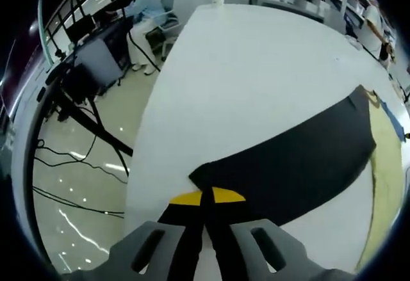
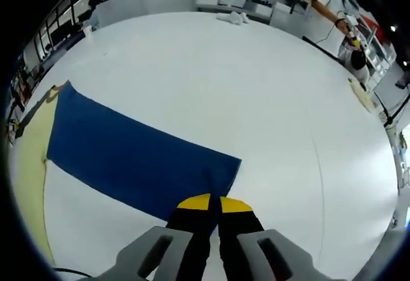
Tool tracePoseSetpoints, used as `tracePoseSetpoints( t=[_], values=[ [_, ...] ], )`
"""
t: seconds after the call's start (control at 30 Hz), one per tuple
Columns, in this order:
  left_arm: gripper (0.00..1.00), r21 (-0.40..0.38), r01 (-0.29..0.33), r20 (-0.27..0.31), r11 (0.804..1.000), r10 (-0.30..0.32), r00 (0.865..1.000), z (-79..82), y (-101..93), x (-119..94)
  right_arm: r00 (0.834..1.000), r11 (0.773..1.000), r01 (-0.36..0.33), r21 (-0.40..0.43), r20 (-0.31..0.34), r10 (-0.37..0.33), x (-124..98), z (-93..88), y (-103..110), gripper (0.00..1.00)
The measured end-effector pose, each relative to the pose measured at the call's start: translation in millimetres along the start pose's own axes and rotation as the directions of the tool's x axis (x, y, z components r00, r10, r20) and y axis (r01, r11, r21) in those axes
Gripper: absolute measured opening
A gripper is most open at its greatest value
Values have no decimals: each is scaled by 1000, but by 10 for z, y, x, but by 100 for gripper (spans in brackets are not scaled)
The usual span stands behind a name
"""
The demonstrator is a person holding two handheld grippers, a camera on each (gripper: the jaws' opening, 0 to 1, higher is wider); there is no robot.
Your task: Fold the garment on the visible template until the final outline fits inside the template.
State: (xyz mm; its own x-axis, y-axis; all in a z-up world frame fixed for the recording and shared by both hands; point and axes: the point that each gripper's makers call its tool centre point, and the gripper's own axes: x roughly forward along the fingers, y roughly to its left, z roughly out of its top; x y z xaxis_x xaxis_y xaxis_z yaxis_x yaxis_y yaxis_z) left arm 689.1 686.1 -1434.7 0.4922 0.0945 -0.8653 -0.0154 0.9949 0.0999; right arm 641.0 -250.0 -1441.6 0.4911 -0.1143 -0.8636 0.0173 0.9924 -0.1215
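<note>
Left gripper (image 1: 206,199) is clenched on a corner of the dark garment (image 1: 301,162) on the white table (image 1: 256,70). Right gripper (image 2: 214,204) is likewise pinched shut on the garment's blue edge (image 2: 134,159).

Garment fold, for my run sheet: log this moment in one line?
garment: flat on table | left gripper: shut on garment | right gripper: shut on garment

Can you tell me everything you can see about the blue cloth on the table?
The garment is one smooth band of dark blue fabric, looking nearly black in the left gripper view. It lies flat across the white table. Its far end rests on a pale yellow template. The right gripper is shut on one near corner, the left gripper on the other. No sleeves, buttons or print show.
</note>
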Motion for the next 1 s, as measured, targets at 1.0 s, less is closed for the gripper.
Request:
tracePoseSetpoints(
  t=[1.0],
  values=[
    [29,-4,39,38,999,-38,999,-237,-15,-246,997,994,-59,96,55,54,-170,-190,64,16]
  ],
)
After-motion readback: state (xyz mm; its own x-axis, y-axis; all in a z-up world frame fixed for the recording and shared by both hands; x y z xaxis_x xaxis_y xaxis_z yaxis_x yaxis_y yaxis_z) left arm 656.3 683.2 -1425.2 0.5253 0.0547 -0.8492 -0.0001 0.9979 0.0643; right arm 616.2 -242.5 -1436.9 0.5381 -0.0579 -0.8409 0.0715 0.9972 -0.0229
